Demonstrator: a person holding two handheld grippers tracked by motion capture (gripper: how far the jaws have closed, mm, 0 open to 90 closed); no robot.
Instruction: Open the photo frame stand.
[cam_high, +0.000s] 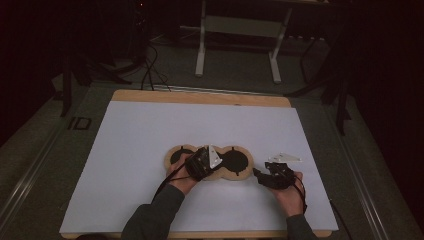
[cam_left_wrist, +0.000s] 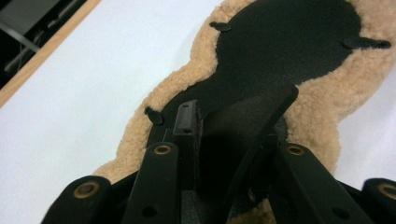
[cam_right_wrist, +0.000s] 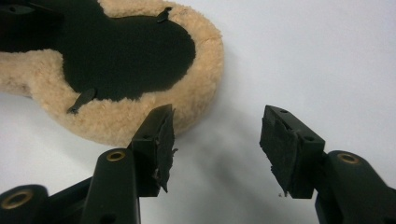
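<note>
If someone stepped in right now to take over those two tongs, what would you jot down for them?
Left tongs: down on the middle of the fleece pad, jaws set over its black centre panel; a raised black edge lies between them, but a firm grip cannot be told.
Right tongs: open, holding nothing, hovering over the white sheet just right of the pad's end.
Pad: lying flat near the front of the table, black side up, three rounded lobes.
Done: left tongs in place on the pad.
Left: probably bring the right tongs onto the pad's near end.

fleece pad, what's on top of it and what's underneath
On the fleece pad lies a black sheet with small tabs; the left gripper sits over its middle. Beneath shows white table cover; directly under the pad is hidden.
</note>
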